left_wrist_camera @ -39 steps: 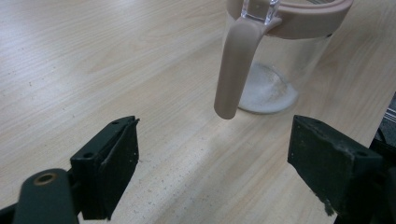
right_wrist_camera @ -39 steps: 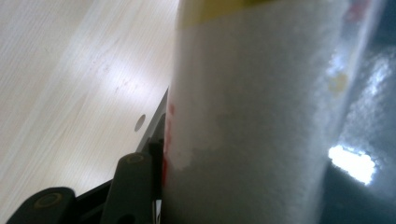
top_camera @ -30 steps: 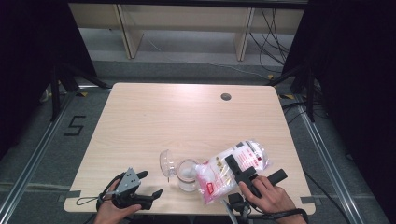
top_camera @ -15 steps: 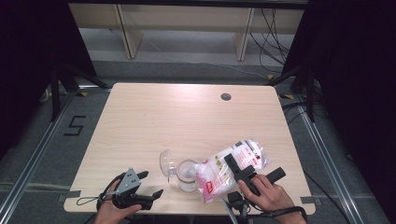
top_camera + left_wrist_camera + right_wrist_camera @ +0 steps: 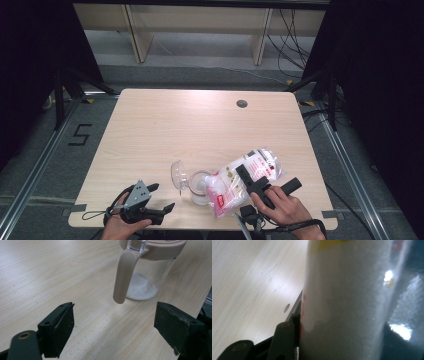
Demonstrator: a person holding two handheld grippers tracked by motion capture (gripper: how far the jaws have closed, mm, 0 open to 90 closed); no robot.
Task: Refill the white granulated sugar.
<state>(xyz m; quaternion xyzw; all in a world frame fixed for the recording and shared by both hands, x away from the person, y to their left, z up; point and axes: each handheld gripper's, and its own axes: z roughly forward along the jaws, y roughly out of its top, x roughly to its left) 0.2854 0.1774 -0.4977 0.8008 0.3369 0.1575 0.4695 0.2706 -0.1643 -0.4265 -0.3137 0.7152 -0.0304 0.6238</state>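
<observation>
A clear glass jar (image 5: 200,186) stands near the table's front edge with its lid (image 5: 177,175) swung open to the left. It holds a little white powder (image 5: 141,287), and its beige rim and latch (image 5: 123,277) are close in the left gripper view. A plastic bag of white powder (image 5: 245,180) lies tilted, its left end at the jar's mouth. My right gripper (image 5: 267,180) is shut on the bag (image 5: 347,302), which presses against one jaw and hides the other. My left gripper (image 5: 162,196) rests open on the table left of the jar, with nothing between its jaws (image 5: 117,330).
The wooden table (image 5: 200,125) has a round cable hole (image 5: 242,103) at the back right. Its front edge runs just below both hands. Dark curtains hang on both sides, and a "5" mark (image 5: 80,135) is on the floor at the left.
</observation>
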